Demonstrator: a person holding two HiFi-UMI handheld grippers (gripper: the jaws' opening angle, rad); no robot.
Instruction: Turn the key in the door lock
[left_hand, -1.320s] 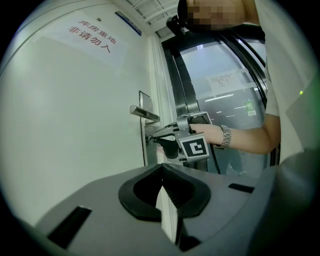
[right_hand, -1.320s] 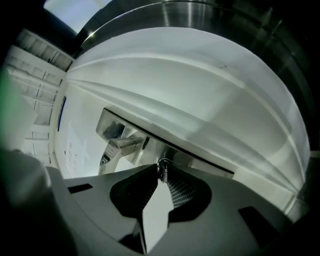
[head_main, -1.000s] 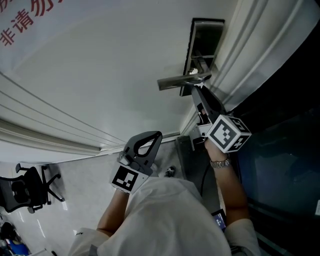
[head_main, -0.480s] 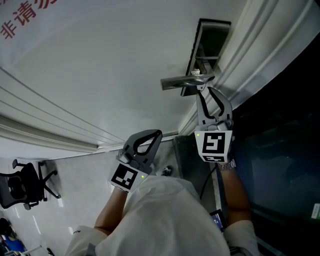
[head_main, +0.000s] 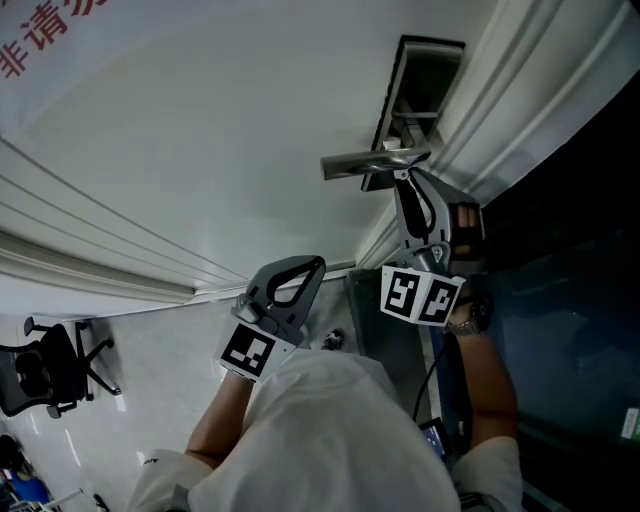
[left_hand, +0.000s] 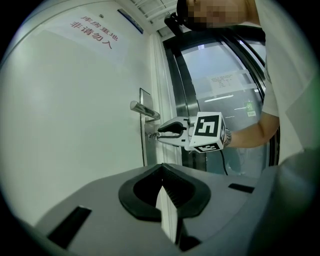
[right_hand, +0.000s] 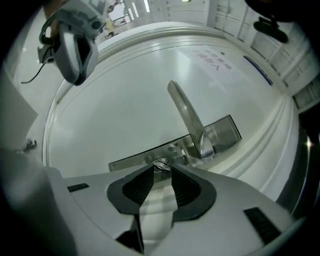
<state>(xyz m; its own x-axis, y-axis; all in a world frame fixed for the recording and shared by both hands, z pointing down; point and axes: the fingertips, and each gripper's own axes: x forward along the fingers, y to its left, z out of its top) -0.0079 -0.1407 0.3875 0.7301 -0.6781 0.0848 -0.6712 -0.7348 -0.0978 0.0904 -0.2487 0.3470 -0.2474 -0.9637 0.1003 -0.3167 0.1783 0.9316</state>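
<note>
The key (right_hand: 161, 163) sits in the lock plate (right_hand: 130, 161) on the door (right_hand: 125, 100), just under the handle (right_hand: 185, 112). The right claw (right_hand: 161, 168) is up against it, tips pinched on the key's shiny head, so the key is dead centre between the jaws at their far end. The key pokes straight out of the door toward the claw, its long axis in line with the claw; I can't tell which way its flat head is turned. The left claw (head_main: 300, 268) hangs well back from the lock, jaws together, holding nothing.
</note>
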